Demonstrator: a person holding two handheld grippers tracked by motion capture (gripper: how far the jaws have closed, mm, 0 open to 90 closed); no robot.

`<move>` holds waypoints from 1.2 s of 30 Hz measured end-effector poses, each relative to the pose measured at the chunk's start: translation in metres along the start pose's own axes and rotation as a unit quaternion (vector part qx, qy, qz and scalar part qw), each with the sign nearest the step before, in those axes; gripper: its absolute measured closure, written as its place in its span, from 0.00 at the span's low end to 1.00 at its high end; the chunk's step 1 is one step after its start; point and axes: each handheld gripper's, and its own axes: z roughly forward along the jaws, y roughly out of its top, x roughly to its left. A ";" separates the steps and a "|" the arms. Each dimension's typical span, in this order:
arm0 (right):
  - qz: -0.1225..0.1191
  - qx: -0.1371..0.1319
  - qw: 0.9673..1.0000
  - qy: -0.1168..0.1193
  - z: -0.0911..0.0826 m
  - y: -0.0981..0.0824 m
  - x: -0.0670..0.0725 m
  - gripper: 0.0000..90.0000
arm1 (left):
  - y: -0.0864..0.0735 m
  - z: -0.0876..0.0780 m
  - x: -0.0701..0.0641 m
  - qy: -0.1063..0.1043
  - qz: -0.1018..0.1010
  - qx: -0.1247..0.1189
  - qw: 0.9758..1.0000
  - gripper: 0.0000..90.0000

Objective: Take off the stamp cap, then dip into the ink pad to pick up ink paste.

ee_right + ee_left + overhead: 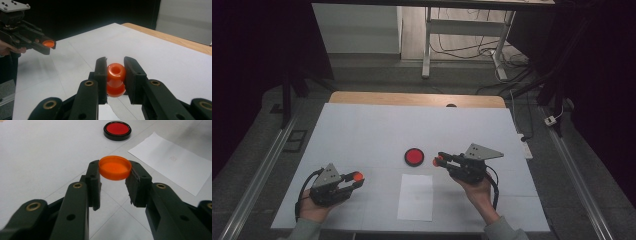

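Observation:
My left gripper (357,178) (113,173) is shut on a flat orange cap (115,167) (357,176), held just above the white table at the front left. My right gripper (437,160) (115,72) is shut on a small orange bottle-like piece (116,78) (437,161) with a round opening at its top, held lying level to the right of centre. In the right gripper view, the left gripper (48,46) and its cap (48,43) show far off at the upper left. A round black dish with a red centre (414,157) (117,130) lies on the table between the grippers.
A white sheet of paper (415,197) (172,160) lies near the front edge, just in front of the red dish. The white table cover (377,130) ends at a wooden strip (412,98) at the back. Desk legs and cables (492,50) stand beyond on the floor.

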 end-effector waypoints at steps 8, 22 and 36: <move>0.000 0.002 1.000 -0.003 0.001 0.000 -0.002 0.82 | -0.001 0.001 0.001 0.000 -0.001 0.002 1.000 0.73; 0.005 0.013 1.000 -0.009 0.012 0.000 -0.009 0.82 | -0.001 0.001 0.001 0.001 0.000 0.004 1.000 0.73; 0.015 0.025 0.999 -0.019 0.030 -0.002 -0.017 0.82 | -0.001 0.003 0.001 0.001 0.001 0.006 1.000 0.73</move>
